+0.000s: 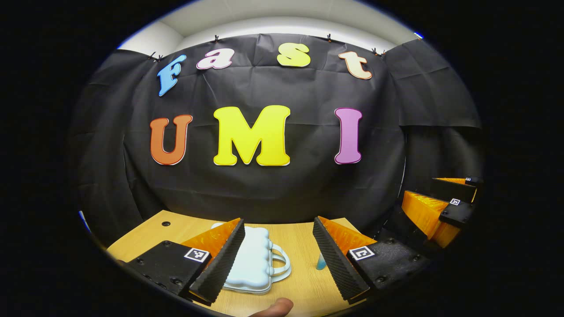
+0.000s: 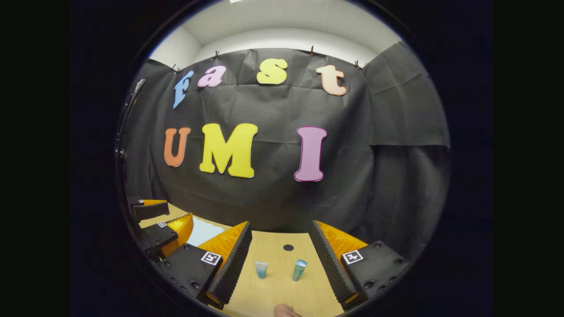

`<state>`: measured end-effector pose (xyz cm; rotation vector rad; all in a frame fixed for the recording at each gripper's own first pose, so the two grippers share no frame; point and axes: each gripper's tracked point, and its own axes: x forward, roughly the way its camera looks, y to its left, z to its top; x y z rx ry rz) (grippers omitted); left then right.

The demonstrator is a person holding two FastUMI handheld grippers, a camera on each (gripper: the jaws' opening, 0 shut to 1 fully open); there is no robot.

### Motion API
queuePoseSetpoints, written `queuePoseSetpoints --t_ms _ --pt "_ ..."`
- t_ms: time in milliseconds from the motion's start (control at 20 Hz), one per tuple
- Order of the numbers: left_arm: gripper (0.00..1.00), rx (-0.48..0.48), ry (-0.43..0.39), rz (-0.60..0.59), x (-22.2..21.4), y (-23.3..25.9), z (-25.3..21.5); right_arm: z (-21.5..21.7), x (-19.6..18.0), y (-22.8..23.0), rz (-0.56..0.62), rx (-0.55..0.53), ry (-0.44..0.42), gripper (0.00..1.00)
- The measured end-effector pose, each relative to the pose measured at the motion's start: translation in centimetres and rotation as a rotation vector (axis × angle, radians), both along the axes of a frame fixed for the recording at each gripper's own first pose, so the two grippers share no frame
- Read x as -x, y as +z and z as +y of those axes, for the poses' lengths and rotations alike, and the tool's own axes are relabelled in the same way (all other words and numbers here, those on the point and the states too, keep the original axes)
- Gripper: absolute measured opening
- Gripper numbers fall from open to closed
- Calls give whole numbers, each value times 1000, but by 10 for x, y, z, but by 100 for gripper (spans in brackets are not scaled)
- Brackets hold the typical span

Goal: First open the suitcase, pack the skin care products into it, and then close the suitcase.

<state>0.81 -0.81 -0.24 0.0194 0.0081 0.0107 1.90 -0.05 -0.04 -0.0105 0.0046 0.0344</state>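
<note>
Nothing done yet: pale blue plastic suitcase (image 1: 251,259) closed on wooden desk (image 2: 282,286), small tube (image 2: 261,269) and bottle (image 2: 299,270) unpacked, both grippers' fingers spread, empty.

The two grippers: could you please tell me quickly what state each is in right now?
Left gripper: open, holding nothing, above the closed suitcase.
Right gripper: open, holding nothing, two small tubes ahead.
</note>
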Motion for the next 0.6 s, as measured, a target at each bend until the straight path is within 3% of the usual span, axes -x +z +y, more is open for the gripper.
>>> queuePoseSetpoints --t_ms 300,600 --pt "99 -70 25 2 -12 -22 6 -29 -8 -3 4 3 -53 81" --pt "99 -306 40 41 -35 -89 7 -89 -9 -7 -7 38 -160 80"
